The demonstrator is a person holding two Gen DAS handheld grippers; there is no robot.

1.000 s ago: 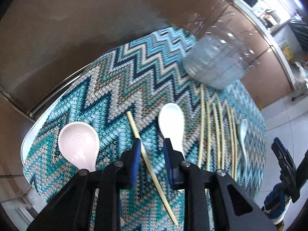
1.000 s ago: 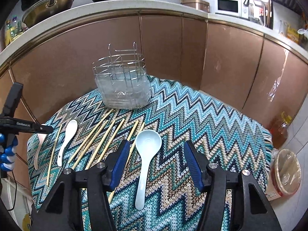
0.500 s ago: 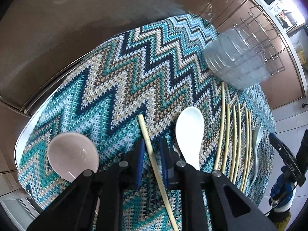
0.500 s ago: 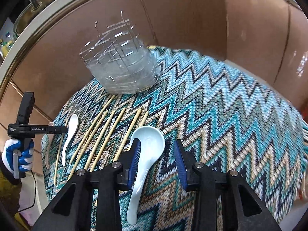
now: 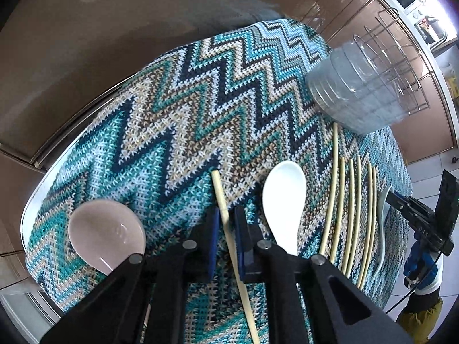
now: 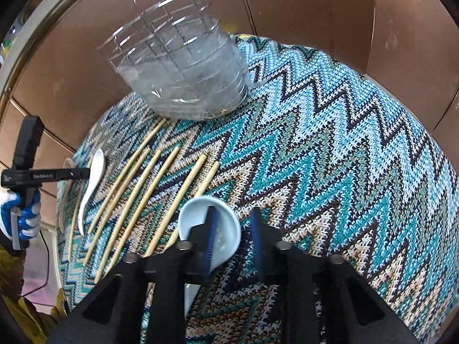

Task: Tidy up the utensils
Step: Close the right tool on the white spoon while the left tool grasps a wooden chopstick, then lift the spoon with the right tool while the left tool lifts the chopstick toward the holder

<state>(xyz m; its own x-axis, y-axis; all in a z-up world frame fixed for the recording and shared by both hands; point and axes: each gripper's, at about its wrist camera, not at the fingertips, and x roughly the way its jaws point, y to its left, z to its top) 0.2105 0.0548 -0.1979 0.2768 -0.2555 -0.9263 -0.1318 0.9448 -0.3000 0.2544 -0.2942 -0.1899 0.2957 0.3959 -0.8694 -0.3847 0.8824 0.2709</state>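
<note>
My left gripper is shut on a single bamboo chopstick that lies on the zigzag cloth. A pink spoon lies to its left and a white spoon to its right. Several more chopsticks lie in a row further right. My right gripper is narrowly open, its left finger over the bowl of a light blue spoon, its right finger on the cloth beside it. A clear utensil holder with a wire rack stands at the back.
Brown cabinet doors surround the round table. The table's rim shows at the left. A row of chopsticks and a white spoon lie left of my right gripper. The left gripper shows at the far left.
My left gripper has closed on the chopstick. My right gripper has moved down over the light blue spoon and narrowed its jaws.
</note>
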